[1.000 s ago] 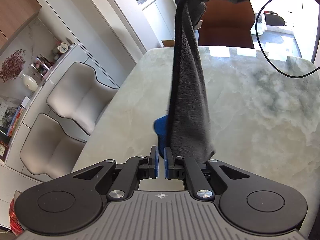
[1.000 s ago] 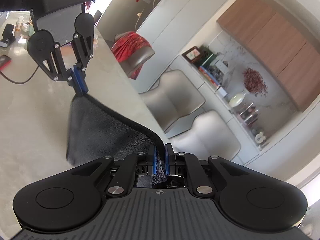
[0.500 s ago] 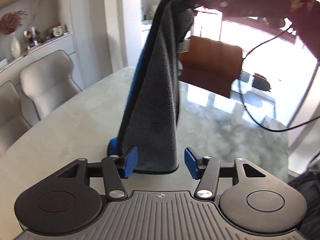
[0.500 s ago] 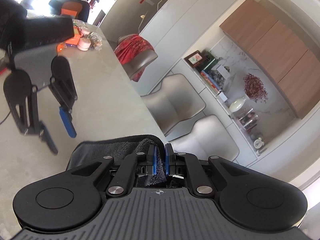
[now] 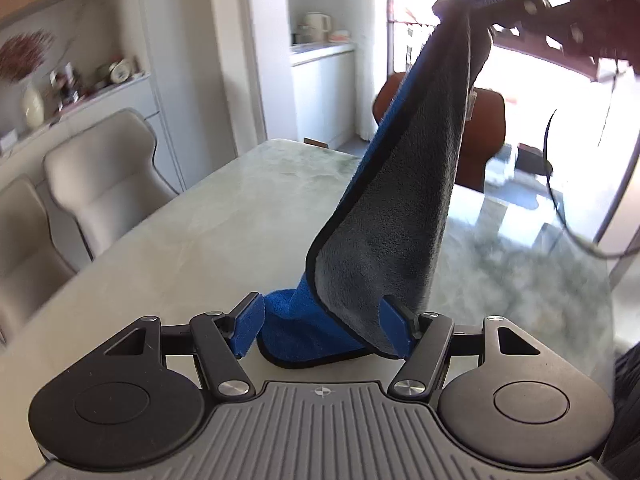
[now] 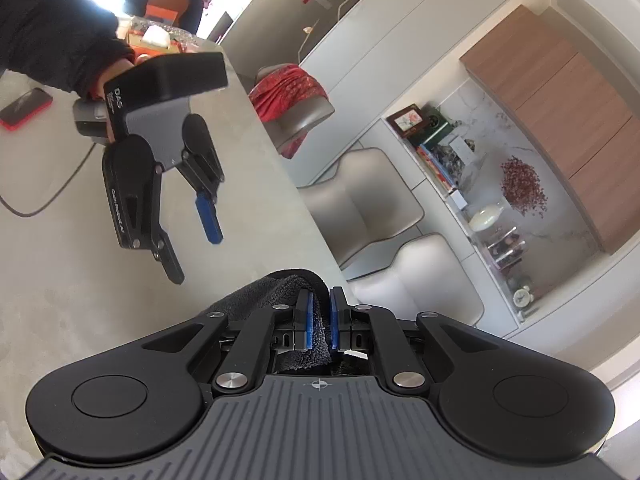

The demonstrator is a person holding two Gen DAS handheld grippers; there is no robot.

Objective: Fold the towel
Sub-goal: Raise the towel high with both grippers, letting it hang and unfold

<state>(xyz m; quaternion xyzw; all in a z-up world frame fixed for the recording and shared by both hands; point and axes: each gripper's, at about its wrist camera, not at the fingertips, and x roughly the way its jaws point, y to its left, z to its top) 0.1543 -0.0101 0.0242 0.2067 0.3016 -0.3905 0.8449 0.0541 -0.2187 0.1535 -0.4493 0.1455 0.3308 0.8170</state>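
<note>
**Towel hangs from right claw, left claw spread wide**

The left gripper (image 5: 322,328) has its jaws spread wide, holding nothing; the towel's lower end droops between its blue fingers (image 5: 249,328), one edge brushing the right-side pad. The right gripper (image 6: 319,322) is pinched tight on a bunched corner of the towel (image 5: 400,208), held high so the cloth slopes down to the table (image 5: 208,232).

The table is pale marbled stone. Cream chairs (image 5: 100,176) stand alongside, a brown chair (image 5: 484,136) at the far end, and a red phone (image 6: 26,108) lies on top.

The towel is dark grey on one face, bright blue on the other, with black edging.
</note>
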